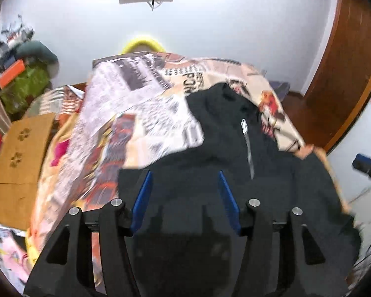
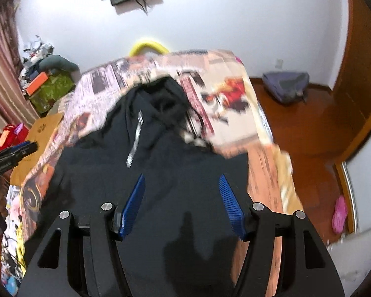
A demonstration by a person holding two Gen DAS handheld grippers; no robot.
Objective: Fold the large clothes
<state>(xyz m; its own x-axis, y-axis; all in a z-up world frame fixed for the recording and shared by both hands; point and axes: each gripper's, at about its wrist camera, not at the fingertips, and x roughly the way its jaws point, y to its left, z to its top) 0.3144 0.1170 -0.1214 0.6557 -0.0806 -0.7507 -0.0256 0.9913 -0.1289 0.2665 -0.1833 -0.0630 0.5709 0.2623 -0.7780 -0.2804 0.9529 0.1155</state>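
Observation:
A large black zip jacket (image 1: 254, 153) lies spread on a bed covered with a comic-print sheet (image 1: 136, 104). Its hood end points away from me and its near hem lies under my grippers. My left gripper (image 1: 185, 173) is open, blue pads wide apart, hovering over the jacket's near left part. My right gripper (image 2: 183, 177) is open too, over the jacket (image 2: 160, 163) near its lower middle. The right gripper's tip shows at the right edge of the left wrist view (image 1: 368, 168); the left gripper shows at the left edge of the right wrist view (image 2: 14, 153). Both views are motion-blurred.
A cardboard box (image 1: 19, 153) stands left of the bed, with clutter and a green bag (image 1: 24, 84) behind it. A yellow ring (image 1: 143, 43) sits past the bed's far end. A grey backpack (image 2: 287, 86) and a pink slipper (image 2: 340, 212) lie on the wooden floor at right.

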